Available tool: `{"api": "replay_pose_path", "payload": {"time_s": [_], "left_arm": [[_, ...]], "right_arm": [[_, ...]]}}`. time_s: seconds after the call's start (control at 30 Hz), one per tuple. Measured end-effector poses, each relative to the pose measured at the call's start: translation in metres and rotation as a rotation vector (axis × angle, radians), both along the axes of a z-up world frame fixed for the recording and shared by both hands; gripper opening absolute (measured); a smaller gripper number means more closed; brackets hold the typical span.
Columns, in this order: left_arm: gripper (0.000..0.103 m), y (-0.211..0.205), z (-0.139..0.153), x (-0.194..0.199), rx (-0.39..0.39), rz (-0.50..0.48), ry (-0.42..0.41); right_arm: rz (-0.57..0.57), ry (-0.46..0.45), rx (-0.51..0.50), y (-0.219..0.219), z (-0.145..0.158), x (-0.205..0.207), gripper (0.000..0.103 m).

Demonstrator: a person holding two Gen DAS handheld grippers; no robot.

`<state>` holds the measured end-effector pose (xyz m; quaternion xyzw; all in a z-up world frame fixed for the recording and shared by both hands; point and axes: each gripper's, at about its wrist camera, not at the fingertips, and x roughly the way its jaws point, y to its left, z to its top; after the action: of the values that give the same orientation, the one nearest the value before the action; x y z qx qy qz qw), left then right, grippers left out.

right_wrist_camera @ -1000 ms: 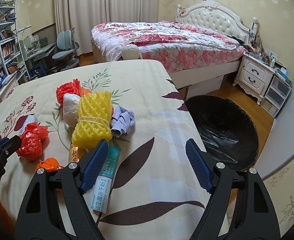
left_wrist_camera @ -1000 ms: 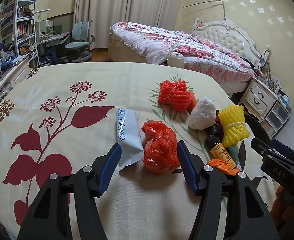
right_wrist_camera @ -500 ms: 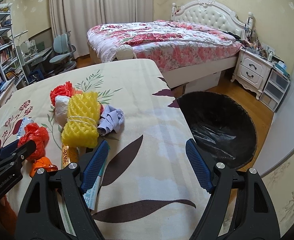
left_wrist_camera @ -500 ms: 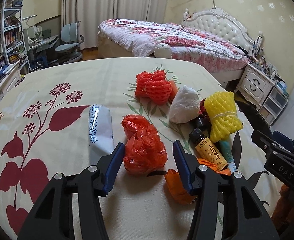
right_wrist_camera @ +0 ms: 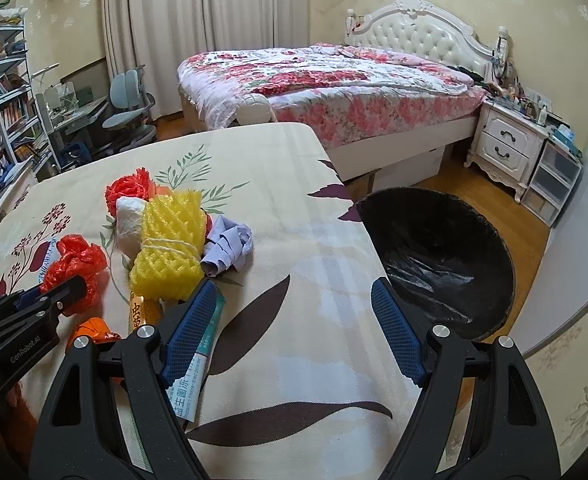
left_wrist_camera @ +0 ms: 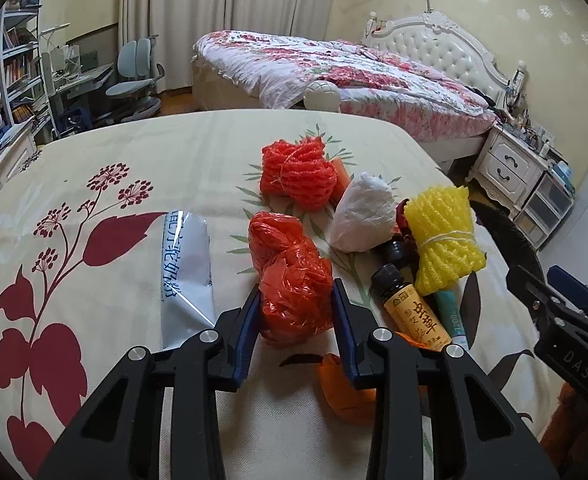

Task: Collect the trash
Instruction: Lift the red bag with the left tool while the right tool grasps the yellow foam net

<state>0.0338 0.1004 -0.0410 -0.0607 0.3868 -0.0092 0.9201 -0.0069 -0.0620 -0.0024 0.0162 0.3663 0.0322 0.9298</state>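
Observation:
A crumpled red plastic bag (left_wrist_camera: pixel 289 268) lies on the flowered table cloth (left_wrist_camera: pixel 133 160). My left gripper (left_wrist_camera: pixel 296 298) is closing around it, and both blue pads touch its sides. Beside it lie a silver-white pouch (left_wrist_camera: pixel 185 264), an orange foam net (left_wrist_camera: pixel 298 176), a white bag (left_wrist_camera: pixel 364 216), a yellow foam net (left_wrist_camera: pixel 442 232), a brown bottle (left_wrist_camera: pixel 410 312) and an orange wrapper (left_wrist_camera: pixel 342 392). My right gripper (right_wrist_camera: pixel 294 296) hangs open over bare cloth, with a green sachet (right_wrist_camera: pixel 197 356) under its left finger. A black-lined trash bin (right_wrist_camera: pixel 442 260) stands by the table's right edge.
A crumpled lilac scrap (right_wrist_camera: pixel 225 248) lies next to the yellow net. Beyond the table are a bed (right_wrist_camera: pixel 334 84), a white nightstand (right_wrist_camera: pixel 506 148) and a desk with a chair (right_wrist_camera: pixel 127 100). The table's right edge (right_wrist_camera: pixel 358 216) drops to wooden floor.
My left gripper moved forward over the red plastic bag and its jaws narrowed from wide open to touching the bag's sides. The right gripper stayed open and nearly still.

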Motion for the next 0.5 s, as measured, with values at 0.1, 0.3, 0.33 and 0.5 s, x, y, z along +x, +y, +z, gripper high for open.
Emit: {"api": "replay_pose_path", "payload": {"time_s": [0.1,0.3,0.33,0.5], "left_arm": [[0.036,0.001,0.013,-0.006,-0.006,-0.005,-0.039],[0.036,0.013,0.022,-0.010,-0.023,0.012,-0.064],[0.036,0.016,0.024,-0.011,-0.026,0.018,-0.066],[0.036,0.032,0.030,-0.017,-0.020,0.052,-0.087]], "right_arm": [[0.006,-0.003,-0.002,0.004,0.003,0.001,0.078],[0.035,-0.010,0.001,0.017,0.010,0.003,0.078],[0.043,-0.013,-0.001,0.020,0.011,0.003,0.078],[0.089,-0.023,-0.006,0.039,0.015,0.009,0.074]]}}
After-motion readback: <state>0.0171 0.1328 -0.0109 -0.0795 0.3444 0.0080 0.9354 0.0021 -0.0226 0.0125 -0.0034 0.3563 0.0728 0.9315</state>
